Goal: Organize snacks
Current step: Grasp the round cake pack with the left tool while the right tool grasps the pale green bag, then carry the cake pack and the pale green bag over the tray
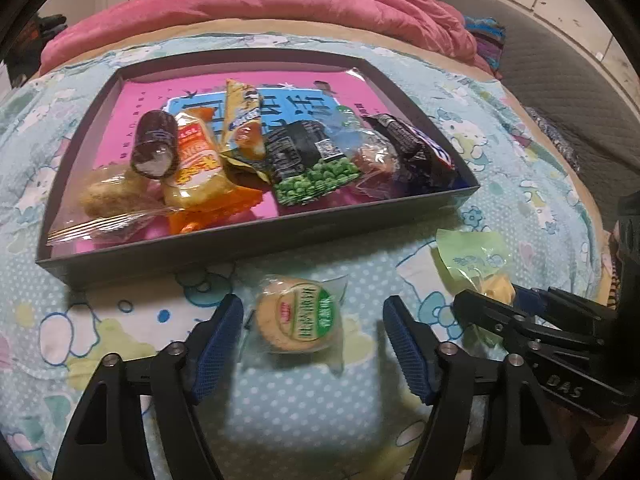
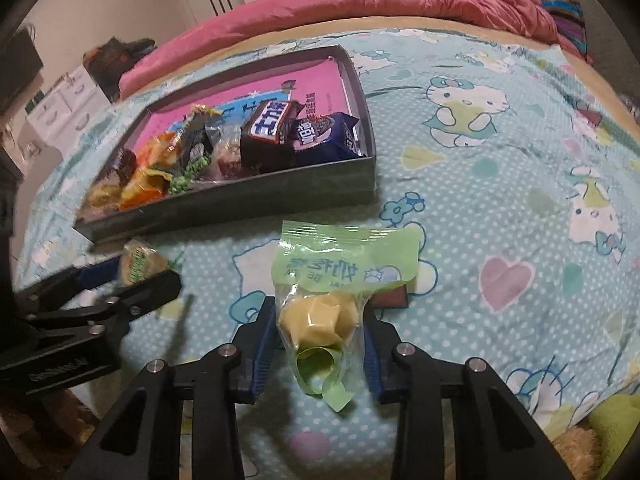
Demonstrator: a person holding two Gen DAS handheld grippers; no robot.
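A round biscuit pack with a green label (image 1: 298, 318) lies on the bed sheet in front of the dark tray (image 1: 248, 236). My left gripper (image 1: 314, 304) is open and straddles it, with gaps between the blue pads and the wrapper. In the right wrist view, my right gripper (image 2: 319, 308) is shut on a green-topped clear pack holding a yellow pastry (image 2: 320, 320), a pad pressing on each side. The tray (image 2: 240, 200) holds several snacks, among them a green pea bag (image 1: 316, 178) and a dark chocolate bar (image 2: 268, 126).
The tray sits on a blue cartoon-cat sheet (image 2: 500, 200) spread over a bed. A pink quilt (image 1: 280, 0) is bunched along the far side. A small dark red object (image 2: 394, 296) lies under the green pack's edge. White drawers (image 2: 60, 104) stand far left.
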